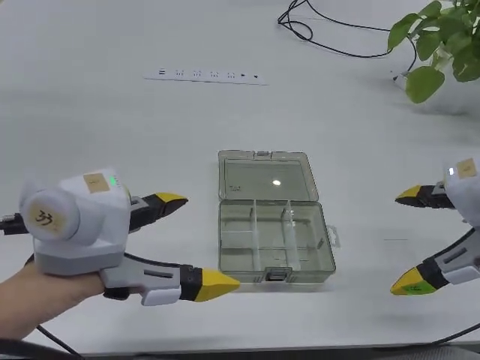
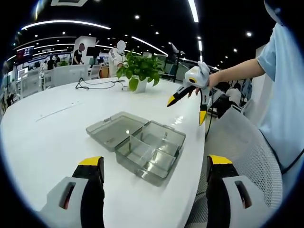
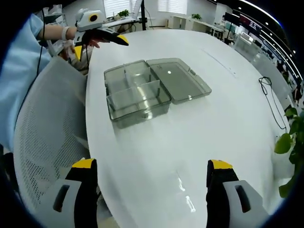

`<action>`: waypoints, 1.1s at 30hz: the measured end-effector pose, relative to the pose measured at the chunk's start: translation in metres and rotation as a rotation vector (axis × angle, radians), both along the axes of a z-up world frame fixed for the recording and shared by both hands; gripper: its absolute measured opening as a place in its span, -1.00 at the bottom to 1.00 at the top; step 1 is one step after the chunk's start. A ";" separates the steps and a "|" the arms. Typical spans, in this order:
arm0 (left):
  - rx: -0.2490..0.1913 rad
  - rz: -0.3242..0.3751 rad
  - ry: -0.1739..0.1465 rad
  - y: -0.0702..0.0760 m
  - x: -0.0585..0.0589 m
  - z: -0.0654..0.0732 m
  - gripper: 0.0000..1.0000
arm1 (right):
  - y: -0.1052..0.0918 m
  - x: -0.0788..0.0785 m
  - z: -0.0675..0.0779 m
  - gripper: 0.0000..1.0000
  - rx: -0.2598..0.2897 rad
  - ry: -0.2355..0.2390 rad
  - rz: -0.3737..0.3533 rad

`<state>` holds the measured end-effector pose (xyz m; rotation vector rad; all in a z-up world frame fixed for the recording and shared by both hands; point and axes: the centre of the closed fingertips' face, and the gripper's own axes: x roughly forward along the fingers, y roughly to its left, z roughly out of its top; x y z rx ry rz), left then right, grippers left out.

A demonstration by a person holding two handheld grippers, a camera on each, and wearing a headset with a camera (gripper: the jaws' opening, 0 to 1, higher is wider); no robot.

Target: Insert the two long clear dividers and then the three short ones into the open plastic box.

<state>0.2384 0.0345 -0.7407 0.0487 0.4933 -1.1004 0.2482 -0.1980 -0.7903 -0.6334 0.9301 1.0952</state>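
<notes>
The open clear grey plastic box point(image 1: 311, 264) lies at the middle of the white table, its lid point(image 1: 264, 176) folded flat behind the base. Clear dividers point(image 1: 255, 236) stand upright in the base and split it into compartments; how many, I cannot tell. My left gripper point(image 1: 201, 241) hovers open to the left of the box, with nothing between its yellow tips. My right gripper point(image 1: 403, 241) hovers open to the right, also empty. The left gripper view looks at the box point(image 2: 164, 134) between its own wide jaws point(image 2: 155, 161), with the right gripper point(image 2: 186, 110) beyond. The right gripper view looks at the box point(image 3: 137, 92) from the other side.
A white power strip point(image 1: 206, 75) lies at the back of the table, a black cable point(image 1: 322, 34) and a potted plant point(image 1: 439, 45) at the back right. The table's front edge point(image 1: 247, 346) is close behind the grippers. A white mesh chair point(image 3: 52, 123) stands beside the table.
</notes>
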 end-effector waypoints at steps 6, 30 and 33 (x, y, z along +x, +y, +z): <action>0.005 0.004 0.009 0.000 0.000 -0.003 0.82 | -0.015 -0.005 -0.016 0.75 -0.083 0.024 0.096; 0.014 0.049 0.037 -0.004 -0.003 -0.006 0.76 | -0.056 0.002 -0.048 -0.34 -0.330 0.027 0.403; 0.014 0.054 0.034 -0.004 -0.002 -0.005 0.75 | -0.057 0.000 -0.047 -0.35 -0.330 0.026 0.405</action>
